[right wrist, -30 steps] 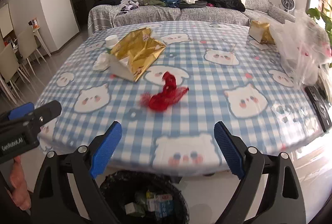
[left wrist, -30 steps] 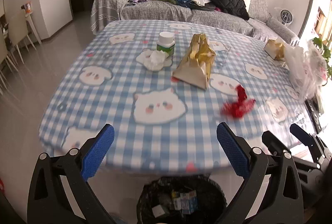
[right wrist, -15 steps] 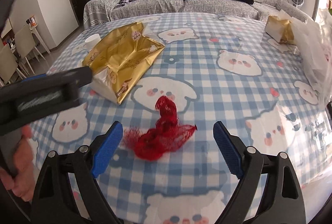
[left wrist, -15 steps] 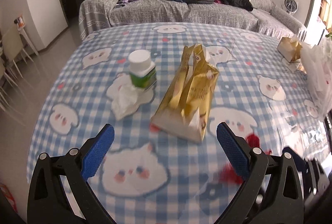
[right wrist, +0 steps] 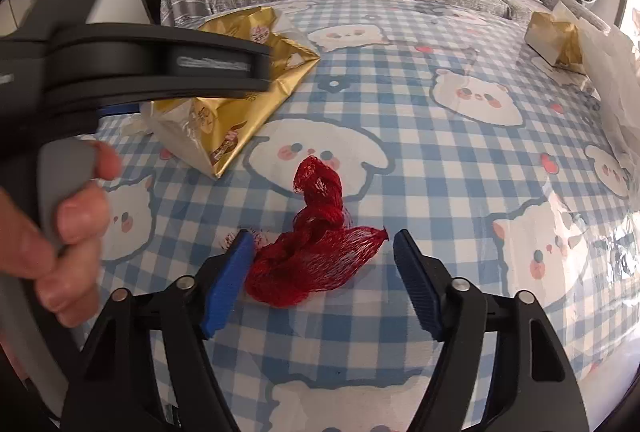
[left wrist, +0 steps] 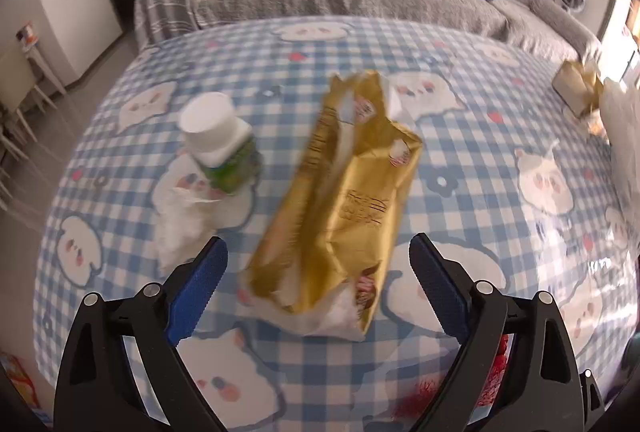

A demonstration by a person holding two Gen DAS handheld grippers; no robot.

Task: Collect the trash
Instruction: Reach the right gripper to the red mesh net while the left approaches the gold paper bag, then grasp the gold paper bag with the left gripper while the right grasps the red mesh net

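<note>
Right wrist view: right gripper [right wrist: 323, 256] is down over the crumpled red mesh net bag [right wrist: 316, 252] on the blue-and-white checked tablecloth with cartoon animal faces [right wrist: 460, 171]. Jaws are closing. The net sits between them, the left pad [right wrist: 230, 280] at or just touching its fringe, the right pad clear of it. Not pinched yet.

Left wrist view: left gripper [left wrist: 316, 290] brackets the near end of the crumpled gold foil snack bag [left wrist: 340, 216], which lies lengthwise away from the camera. Jaws spread wide and starting to close, both pads clear of the foil. The white-capped bottle with a green label [left wrist: 218, 147] stands just left of the bag, with the crumpled white tissue [left wrist: 178, 224] in front of it, near the left pad [left wrist: 198, 288].

How I'd do both grabs:
- Net: it's limp and low, so get the tips right down to the cloth before the pads meet, or they'll only catch loose strands. Bite the bulky near lump, not the thin twisted tail.
- Foil bag: slippery and mostly air, so it'll crush. Centre on the near end and close until it stops giving.
- Keep the left pad off the tissue and bottle; the bottle looks easy to tip.
- The left hand [right wrist: 60, 232] and its tool sit close beside the right gripper, so lift one at a time.

No bin in view at present.
</note>
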